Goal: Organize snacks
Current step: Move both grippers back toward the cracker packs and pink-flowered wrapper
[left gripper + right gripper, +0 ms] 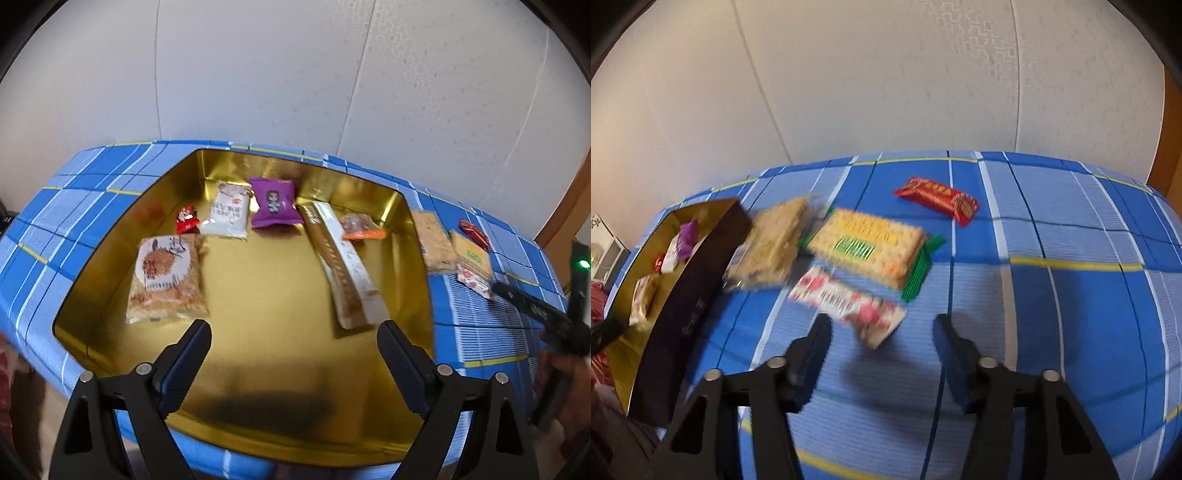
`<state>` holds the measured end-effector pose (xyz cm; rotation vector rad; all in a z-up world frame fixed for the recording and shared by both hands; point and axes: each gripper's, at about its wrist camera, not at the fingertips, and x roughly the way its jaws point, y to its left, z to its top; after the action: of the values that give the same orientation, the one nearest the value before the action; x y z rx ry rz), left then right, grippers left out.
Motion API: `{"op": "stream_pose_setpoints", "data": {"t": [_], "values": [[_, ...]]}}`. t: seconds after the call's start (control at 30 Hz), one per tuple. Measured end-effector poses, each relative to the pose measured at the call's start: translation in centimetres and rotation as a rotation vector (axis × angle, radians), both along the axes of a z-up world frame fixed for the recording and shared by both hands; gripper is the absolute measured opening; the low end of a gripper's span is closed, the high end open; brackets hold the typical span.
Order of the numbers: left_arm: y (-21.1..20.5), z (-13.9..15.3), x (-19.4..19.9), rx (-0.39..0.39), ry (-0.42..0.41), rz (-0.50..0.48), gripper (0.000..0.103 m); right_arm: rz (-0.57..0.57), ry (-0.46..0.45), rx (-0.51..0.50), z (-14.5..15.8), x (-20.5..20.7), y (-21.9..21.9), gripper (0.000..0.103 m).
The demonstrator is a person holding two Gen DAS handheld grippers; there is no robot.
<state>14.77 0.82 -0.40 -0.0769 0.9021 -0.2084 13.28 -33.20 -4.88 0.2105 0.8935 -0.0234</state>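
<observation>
A gold-lined box (258,369) lies on the blue checked cloth; it holds several snacks: a beige cracker pack (166,280), a small red candy (186,218), a white pack (229,210), a purple pack (274,202), a long white-gold bar (343,266) and an orange pack (360,227). My left gripper (293,328) is open and empty above the box. My right gripper (881,325) is open, just short of a pink-white pack (849,304). Beyond it lie a yellow-green cracker pack (868,247), a clear biscuit pack (772,243) and a red bar (938,199).
The box's dark outer wall (687,295) stands left of the loose snacks. The cloth (1052,295) stretches to the right. A white wall rises behind. The right gripper also shows at the right edge of the left wrist view (532,306).
</observation>
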Motion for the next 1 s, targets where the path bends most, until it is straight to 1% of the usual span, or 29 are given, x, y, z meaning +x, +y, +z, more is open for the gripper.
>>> {"op": "stream_pose_setpoints", "data": {"t": [0.1, 0.13, 0.2, 0.23, 0.33, 0.4, 0.47, 0.5, 0.57, 0.6, 0.7, 0.8, 0.9, 1.0], "values": [[-1.4, 0.8, -0.8, 0.001, 0.006, -0.002, 0.092, -0.014, -0.001, 0.066, -0.2, 1.6, -0.9, 0.045], [-2.0, 1.2, -1.2, -0.01, 0.0, -0.013, 0.092, -0.007, 0.009, 0.102, -0.5, 2.1, -1.1, 0.045], [-3.2, 1.9, -1.6, -0.015, -0.013, -0.033, 0.092, 0.011, 0.03, 0.128, -1.0, 2.5, -0.9, 0.043], [-3.9, 2.3, -1.8, -0.01, -0.023, -0.046, 0.092, 0.031, 0.021, 0.13, -0.9, 2.3, -0.5, 0.043], [-6.2, 3.0, -1.9, 0.013, -0.035, -0.081, 0.092, 0.135, 0.014, 0.222, -1.0, 1.0, 1.0, 0.043], [-7.9, 3.1, -1.7, 0.028, -0.023, -0.102, 0.092, 0.15, -0.01, 0.27, -1.0, -0.3, 1.3, 0.043], [-9.6, 3.0, -1.4, 0.032, -0.005, -0.127, 0.092, 0.122, -0.066, 0.325, -0.9, -1.8, 0.6, 0.043], [-10.6, 2.9, -1.2, 0.037, 0.005, -0.136, 0.092, 0.098, -0.092, 0.332, -0.9, -2.4, 0.1, 0.043], [-13.0, 2.4, -0.6, 0.053, 0.037, -0.171, 0.092, 0.023, -0.143, 0.306, -1.0, -3.8, -1.4, 0.043], [-14.0, 2.2, -0.4, 0.061, 0.051, -0.178, 0.092, -0.028, -0.141, 0.294, -0.9, -4.1, -2.3, 0.043], [-16.7, 1.0, 0.9, 0.059, 0.102, -0.18, 0.092, -0.149, -0.213, 0.261, 0.1, -5.5, -4.6, 0.043], [-19.0, -0.1, 2.5, 0.054, 0.147, -0.157, 0.092, -0.222, -0.212, 0.197, 0.1, -5.9, -6.1, 0.043], [-21.0, -1.0, 3.6, 0.067, 0.165, -0.143, 0.092, -0.246, -0.2, 0.239, -0.4, -6.2, -7.1, 0.044], [-23.1, -1.7, 4.3, 0.076, 0.146, -0.151, 0.092, -0.261, -0.197, 0.242, -0.6, -6.3, -7.8, 0.044]]}}
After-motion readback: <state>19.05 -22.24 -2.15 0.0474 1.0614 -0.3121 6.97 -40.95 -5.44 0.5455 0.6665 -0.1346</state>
